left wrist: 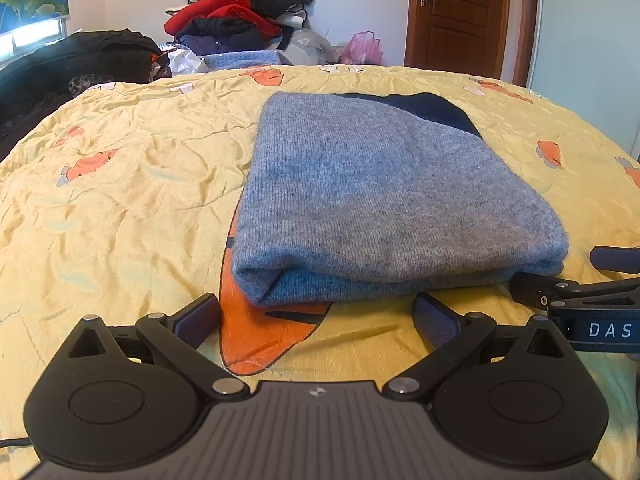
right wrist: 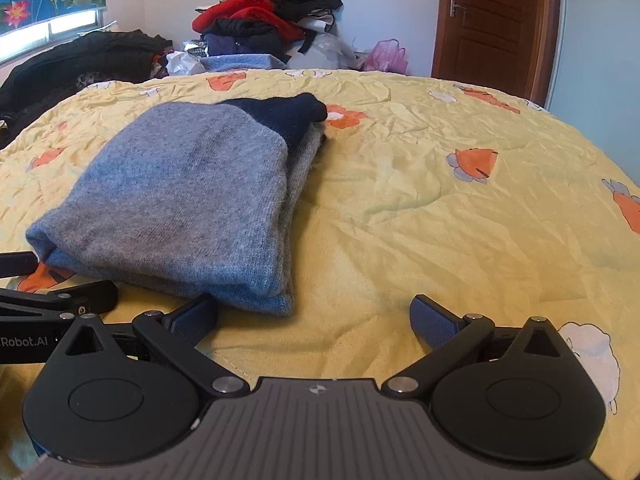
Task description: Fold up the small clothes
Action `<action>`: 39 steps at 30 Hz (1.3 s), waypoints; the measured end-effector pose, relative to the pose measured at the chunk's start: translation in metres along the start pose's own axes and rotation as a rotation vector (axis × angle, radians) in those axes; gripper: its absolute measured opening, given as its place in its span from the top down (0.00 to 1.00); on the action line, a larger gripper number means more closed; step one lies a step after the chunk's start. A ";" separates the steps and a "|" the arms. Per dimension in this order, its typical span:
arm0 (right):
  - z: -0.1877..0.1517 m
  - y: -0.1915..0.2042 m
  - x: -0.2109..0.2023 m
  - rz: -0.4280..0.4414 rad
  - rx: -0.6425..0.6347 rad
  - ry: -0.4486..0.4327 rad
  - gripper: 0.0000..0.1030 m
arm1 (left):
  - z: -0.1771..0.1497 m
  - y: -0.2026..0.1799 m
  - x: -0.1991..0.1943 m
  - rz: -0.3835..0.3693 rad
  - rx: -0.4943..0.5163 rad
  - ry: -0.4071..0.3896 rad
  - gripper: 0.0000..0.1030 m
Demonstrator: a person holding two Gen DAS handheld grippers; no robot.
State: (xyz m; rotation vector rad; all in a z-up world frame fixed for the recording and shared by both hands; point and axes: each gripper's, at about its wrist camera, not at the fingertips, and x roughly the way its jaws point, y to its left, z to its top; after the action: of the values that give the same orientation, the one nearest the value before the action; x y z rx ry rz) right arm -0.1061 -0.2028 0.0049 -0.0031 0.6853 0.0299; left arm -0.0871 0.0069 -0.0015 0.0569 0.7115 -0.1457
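- Folded grey sweater (left wrist: 384, 196) lies on the yellow quilt (left wrist: 132, 184).
- Left gripper (left wrist: 316, 316): wide, empty, sweater at 12 o'clock.
- Right gripper (right wrist: 314, 316): wide, empty, sweater at 10 o'clock.

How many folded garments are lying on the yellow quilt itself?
1: the grey-blue sweater, folded, just beyond both open grippers, the left gripper and the right gripper. The clothes pile behind may hide others.
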 end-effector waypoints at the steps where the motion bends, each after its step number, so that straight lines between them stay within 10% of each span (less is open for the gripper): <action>1: 0.000 0.000 0.000 -0.005 0.005 -0.001 0.00 | 0.000 0.000 0.000 0.000 0.000 0.000 0.00; 39: -0.002 0.001 0.000 -0.012 0.008 -0.003 0.00 | -0.004 -0.003 -0.003 0.018 -0.010 -0.009 0.00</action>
State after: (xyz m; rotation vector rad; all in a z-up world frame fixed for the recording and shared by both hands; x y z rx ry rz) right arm -0.1074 -0.2013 0.0032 0.0010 0.6824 0.0153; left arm -0.0927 0.0044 -0.0029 0.0527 0.7023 -0.1250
